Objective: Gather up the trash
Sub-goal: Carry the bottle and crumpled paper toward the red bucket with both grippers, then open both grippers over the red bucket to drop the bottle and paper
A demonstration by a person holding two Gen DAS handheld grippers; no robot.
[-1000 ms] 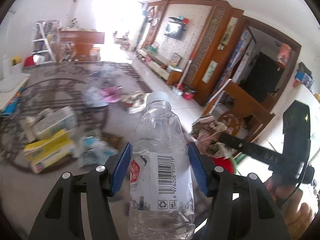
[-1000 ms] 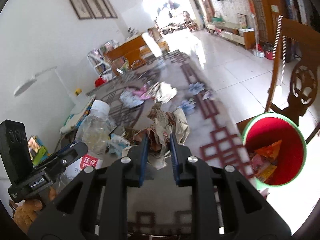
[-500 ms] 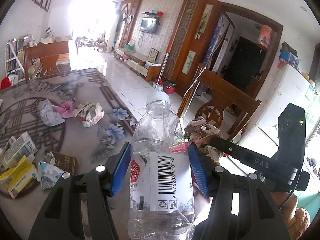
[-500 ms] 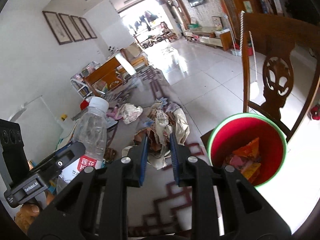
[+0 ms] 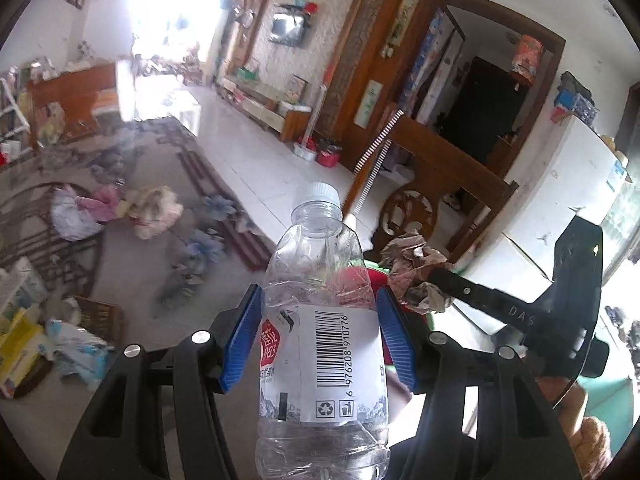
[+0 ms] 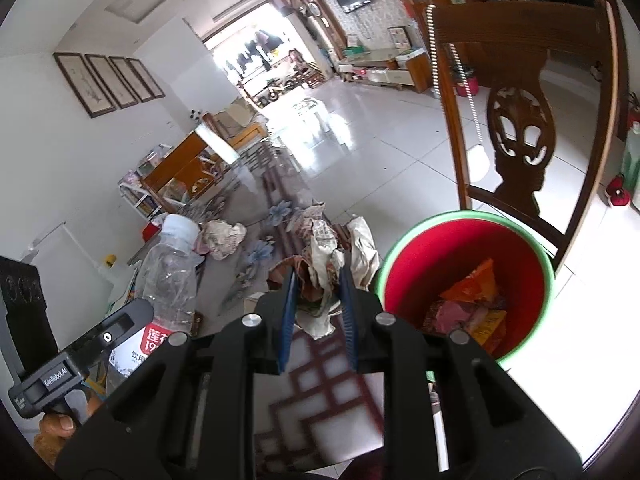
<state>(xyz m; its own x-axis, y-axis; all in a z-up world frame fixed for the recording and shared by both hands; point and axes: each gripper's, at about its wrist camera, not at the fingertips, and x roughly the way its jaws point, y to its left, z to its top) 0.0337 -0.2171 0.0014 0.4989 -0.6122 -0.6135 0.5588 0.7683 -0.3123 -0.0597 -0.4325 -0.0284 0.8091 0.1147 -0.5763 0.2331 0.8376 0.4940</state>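
Note:
My left gripper [image 5: 318,334] is shut on a clear empty plastic bottle [image 5: 320,320] with a white cap, held upright above the table's right edge. My right gripper [image 6: 318,300] is shut on a crumpled wad of printed paper [image 6: 324,248]; the wad also shows in the left wrist view [image 5: 416,276], just right of the bottle. A red bin with a green rim [image 6: 468,280] stands on the floor right of the paper and holds orange and pink wrappers. The bottle shows in the right wrist view [image 6: 168,276] at left.
Crumpled papers and wrappers [image 5: 154,210], a pink and white bag [image 5: 80,212], yellow and white cartons [image 5: 20,332] lie on the patterned glass table [image 5: 132,264]. A carved wooden chair [image 6: 520,120] stands behind the bin.
Both grippers have moved right, toward the table edge and the bin. The bin now sits closer and larger beside the held paper. Both grips are unchanged.

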